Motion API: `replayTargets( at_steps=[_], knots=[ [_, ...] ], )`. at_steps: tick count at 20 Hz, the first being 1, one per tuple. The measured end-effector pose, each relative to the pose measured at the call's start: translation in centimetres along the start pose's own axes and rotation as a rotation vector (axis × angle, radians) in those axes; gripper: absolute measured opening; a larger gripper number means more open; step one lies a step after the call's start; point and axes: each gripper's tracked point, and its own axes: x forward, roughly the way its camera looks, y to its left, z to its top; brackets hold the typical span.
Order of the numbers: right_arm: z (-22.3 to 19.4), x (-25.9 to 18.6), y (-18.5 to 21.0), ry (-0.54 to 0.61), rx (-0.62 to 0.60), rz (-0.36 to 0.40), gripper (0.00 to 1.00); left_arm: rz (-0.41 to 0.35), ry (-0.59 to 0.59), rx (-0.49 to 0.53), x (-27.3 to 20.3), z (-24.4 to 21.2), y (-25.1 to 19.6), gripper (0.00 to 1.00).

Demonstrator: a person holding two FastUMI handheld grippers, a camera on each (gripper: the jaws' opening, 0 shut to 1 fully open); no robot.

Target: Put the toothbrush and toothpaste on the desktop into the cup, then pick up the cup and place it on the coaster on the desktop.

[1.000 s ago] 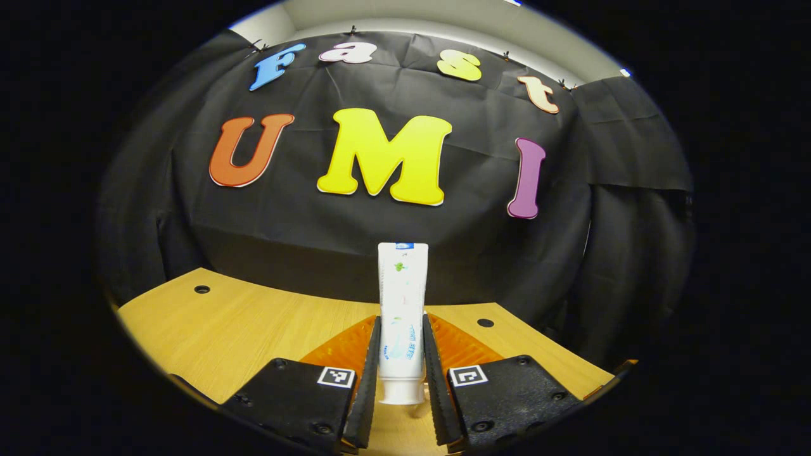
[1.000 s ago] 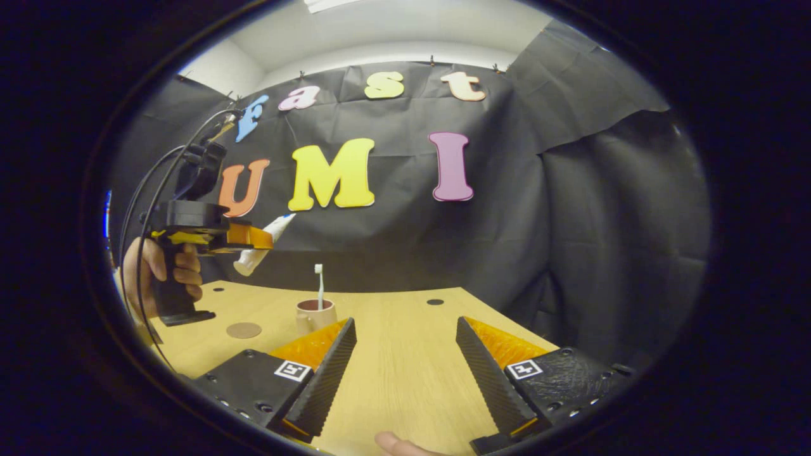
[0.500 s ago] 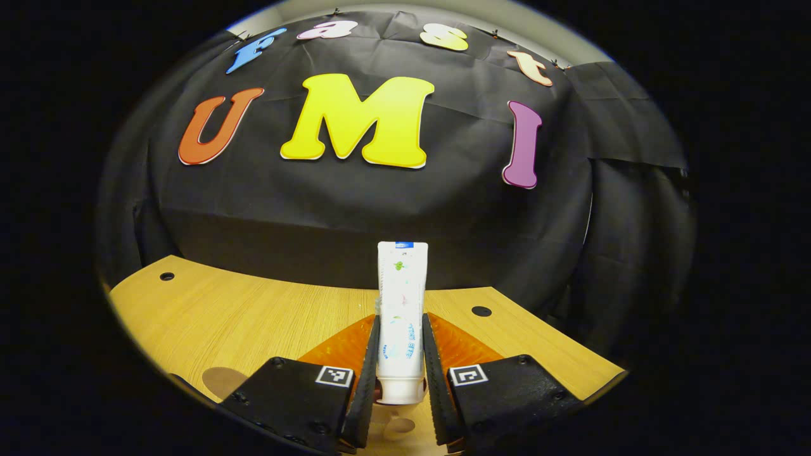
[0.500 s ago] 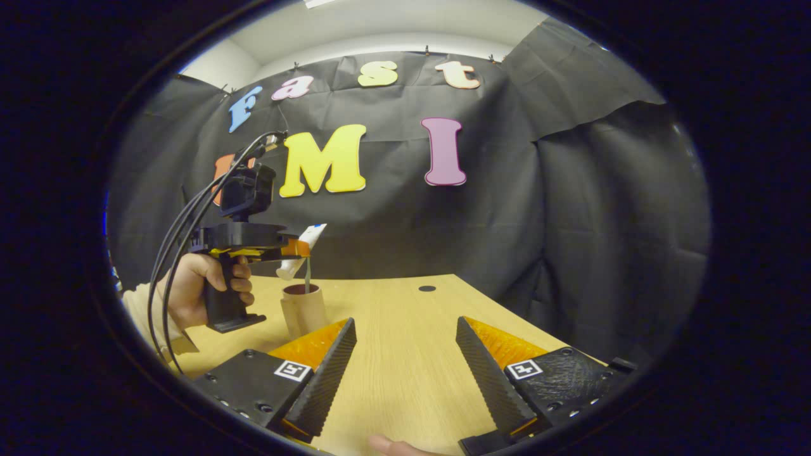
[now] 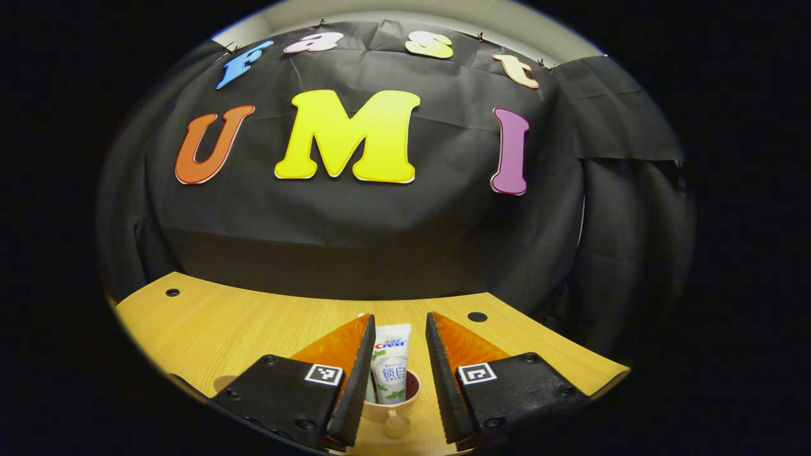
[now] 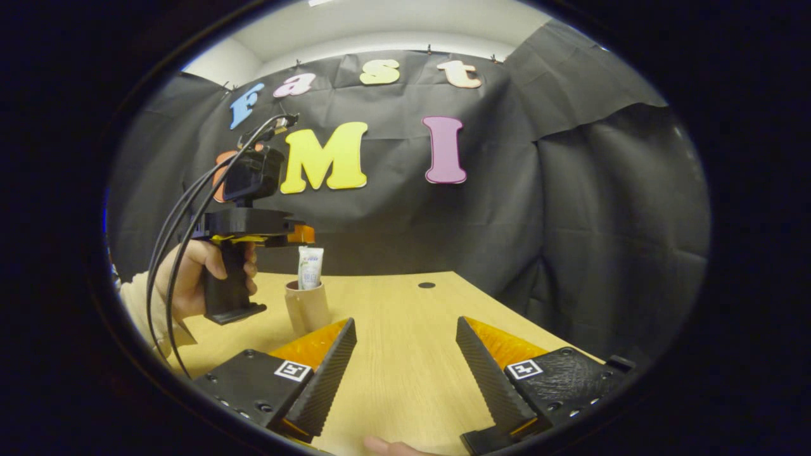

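Toothpaste, a white plastic tube (image 5: 391, 372) with printed lettering, stands upright in the tan round cup (image 5: 413, 387), seen directly below and between the fingers of the left hand-held gripper (image 5: 396, 335). Those fingers are spread apart, with gaps on both sides of the tube, touching nothing. From the right gripper view the same tube (image 6: 310, 268) rises out of the cup (image 6: 306, 308), just under the tips of the left hand-held gripper (image 6: 298, 236), which a person's hand (image 6: 190, 275) holds by its dark grip above the light wooden surface (image 6: 393, 354). A thin pale sliver beside the tube may be the toothbrush; I cannot tell. The right hand-held gripper (image 6: 405, 329) hovers low over the surface, fingers wide apart and empty, with the cup just ahead of its left finger.
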Motion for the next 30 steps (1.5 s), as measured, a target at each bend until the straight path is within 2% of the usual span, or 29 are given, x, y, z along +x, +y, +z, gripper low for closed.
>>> replayTargets(
  at_steps=[1,2,4,6,8,11,13,14,16,19,20,21,23,24,27,30],
  knots=[
    [0.4,-0.3,0.1,-0.007,-0.002,-0.003,0.96,0.001,-0.003,-0.005,-0.8,0.2,0.0,0.6],
    [0.7,-0.6,0.3,-0.013,-0.003,-0.002,0.96,0.002,-0.005,-0.001,-1.7,0.2,0.0,0.66],
    [1.2,-1.2,0.7,-0.015,-0.004,-0.003,0.96,0.021,0.002,0.028,-3.7,0.3,0.7,0.83],
    [1.4,-1.7,1.4,-0.007,0.007,0.007,0.96,0.042,0.014,0.034,-5.7,-0.1,1.5,0.84],
    [2.0,-2.3,1.4,-0.01,0.015,-0.003,0.96,0.097,0.001,0.048,-8.2,-0.1,2.8,0.85],
    [3.1,-3.5,1.4,-0.042,-0.001,-0.027,0.96,0.106,-0.014,0.07,-12.8,0.1,2.7,0.85],
    [4.4,-4.4,1.6,-0.082,-0.02,-0.039,0.96,0.168,-0.03,0.051,-16.9,-0.4,4.0,0.84],
    [4.8,-5.1,2.5,-0.084,-0.026,-0.019,0.93,0.191,-0.049,0.038,-19.5,-1.0,4.2,0.84],
    [5.4,-5.6,3.9,-0.078,-0.011,0.032,0.96,0.197,-0.05,0.053,-21.9,-1.2,3.9,0.84],
    [6.1,-5.3,4.5,-0.074,-0.062,0.018,0.93,0.21,-0.062,0.033,-25.5,-1.0,4.6,0.84],
    [6.4,-4.8,6.0,-0.058,-0.06,0.049,0.93,0.192,-0.083,-0.002,-26.6,-0.6,4.4,0.84],
    [6.6,-4.2,6.9,-0.043,-0.054,0.07,0.96,0.193,-0.077,-0.011,-27.3,-0.6,4.8,0.84],
    [7.4,-2.5,8.5,-0.026,-0.061,0.097,0.95,0.185,-0.071,-0.005,-28.4,-0.7,5.6,0.84],
    [7.6,-1.4,9.1,-0.014,-0.073,0.099,0.93,0.177,-0.066,0.005,-28.3,-0.6,5.7,0.84],
    [8.5,2.5,11.4,0.03,-0.093,0.13,0.96,0.186,-0.088,0.025,-28.4,0.0,7.0,0.84],
    [8.3,6.6,14.2,0.118,-0.103,0.17,0.95,0.162,-0.072,-0.005,-27.7,-0.8,7.1,0.84]
  ],
)
